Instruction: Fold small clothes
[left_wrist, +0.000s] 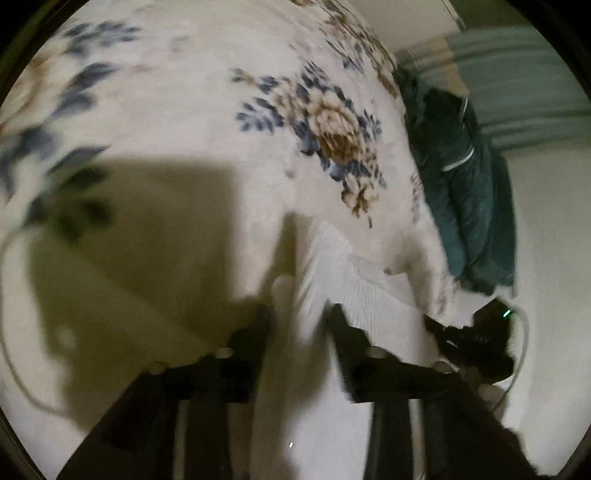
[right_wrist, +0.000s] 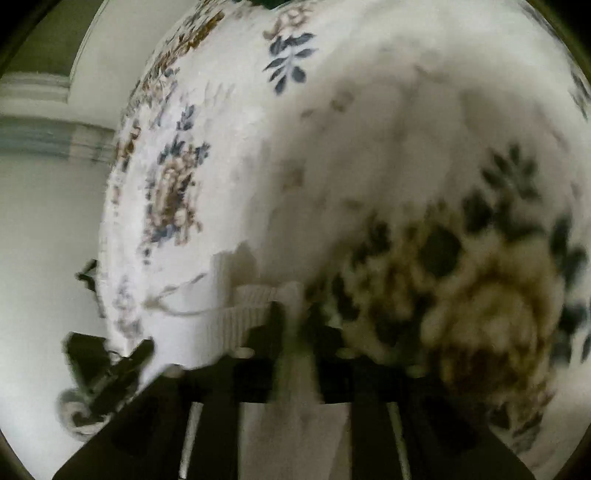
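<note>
A white ribbed garment (left_wrist: 354, 280) lies on a cream blanket with blue and brown flowers (left_wrist: 325, 125). My left gripper (left_wrist: 303, 319) hovers low over the garment's left end. Its fingers stand apart, white cloth shows in the gap, and the pads do not seem to press it. The right gripper (left_wrist: 472, 339) sits at the garment's right end. In the right wrist view the same garment (right_wrist: 243, 314) lies just left of and ahead of my right gripper (right_wrist: 295, 325). Those fingers are slightly apart over blurred cloth. The left gripper (right_wrist: 107, 369) shows at the lower left.
A heap of dark teal clothing (left_wrist: 461, 192) lies at the blanket's right edge. Beyond it are a pale floor or wall and a striped grey-blue surface (left_wrist: 524, 96). A thin cable (left_wrist: 14, 369) loops at the left. A dark shadow (left_wrist: 155, 229) falls across the blanket.
</note>
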